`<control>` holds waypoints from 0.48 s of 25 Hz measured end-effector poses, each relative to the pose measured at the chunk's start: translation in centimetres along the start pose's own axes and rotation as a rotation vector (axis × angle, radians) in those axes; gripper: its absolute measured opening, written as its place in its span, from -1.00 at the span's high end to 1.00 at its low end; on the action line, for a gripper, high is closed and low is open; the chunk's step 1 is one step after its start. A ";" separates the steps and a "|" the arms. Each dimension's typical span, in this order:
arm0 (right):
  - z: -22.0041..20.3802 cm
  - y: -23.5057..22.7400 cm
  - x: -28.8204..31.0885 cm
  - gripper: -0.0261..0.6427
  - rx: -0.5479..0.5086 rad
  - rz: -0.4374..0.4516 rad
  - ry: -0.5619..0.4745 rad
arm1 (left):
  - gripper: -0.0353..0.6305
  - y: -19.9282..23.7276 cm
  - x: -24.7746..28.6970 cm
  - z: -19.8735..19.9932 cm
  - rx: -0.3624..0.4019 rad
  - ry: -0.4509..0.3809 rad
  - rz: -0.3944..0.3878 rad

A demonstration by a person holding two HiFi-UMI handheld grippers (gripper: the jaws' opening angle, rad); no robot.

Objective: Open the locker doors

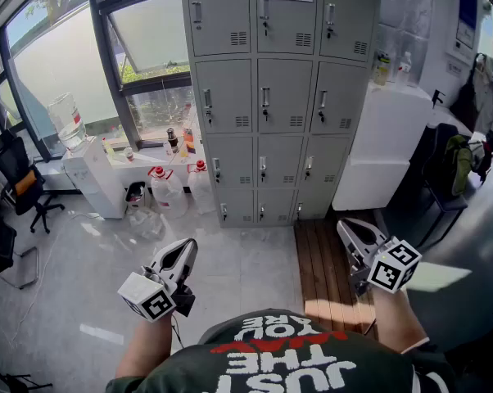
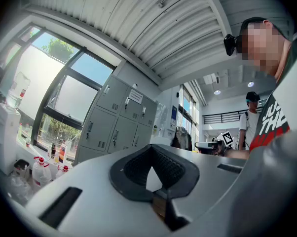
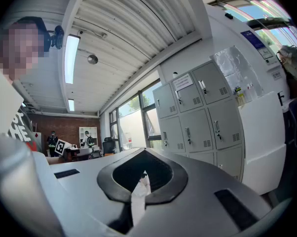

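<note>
In front of the grey lockers (image 1: 267, 97), doors all closed, the left claw (image 1: 187, 246) and the right claw (image 1: 346, 228) hang clenched, well apart from them.

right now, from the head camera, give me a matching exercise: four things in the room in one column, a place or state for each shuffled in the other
Things
1. grey metal lockers
2. black office chair
3. brown wooden slat platform
4. white water dispenser

Places or states
A. far left edge of the view
B. lying just in front of the lockers' right-hand columns
C. every visible door shut
D. carries a clear jug on top

Pairs: 1-C, 2-A, 3-B, 4-D
</note>
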State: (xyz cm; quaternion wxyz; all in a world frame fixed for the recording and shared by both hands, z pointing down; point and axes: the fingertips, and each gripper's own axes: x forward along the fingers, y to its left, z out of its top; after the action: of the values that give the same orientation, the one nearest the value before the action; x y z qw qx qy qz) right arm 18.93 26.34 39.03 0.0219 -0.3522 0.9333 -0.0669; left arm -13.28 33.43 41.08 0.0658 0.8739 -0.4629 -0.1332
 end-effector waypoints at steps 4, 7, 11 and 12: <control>0.7 -0.2 -0.2 0.83 -0.021 0.006 -0.004 | 0.87 -0.6 0.7 -0.5 0.005 -0.002 -0.005; 0.7 -0.8 -0.4 0.83 -0.018 0.014 -0.005 | 0.87 -1.0 1.1 -0.8 0.005 0.001 -0.001; 0.7 -1.9 -1.1 0.83 -0.002 0.019 -0.003 | 0.87 -2.0 1.9 -1.2 0.005 0.009 0.004; 0.8 -2.1 -1.2 0.83 0.010 0.024 -0.002 | 0.87 -2.3 2.2 -1.2 0.005 0.011 0.005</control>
State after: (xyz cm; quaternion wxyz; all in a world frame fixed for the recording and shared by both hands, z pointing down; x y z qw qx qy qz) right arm 21.31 25.48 38.57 0.0254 -0.3407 0.9371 -0.0709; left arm -9.88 32.92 41.33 0.0664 0.8736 -0.4651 -0.1271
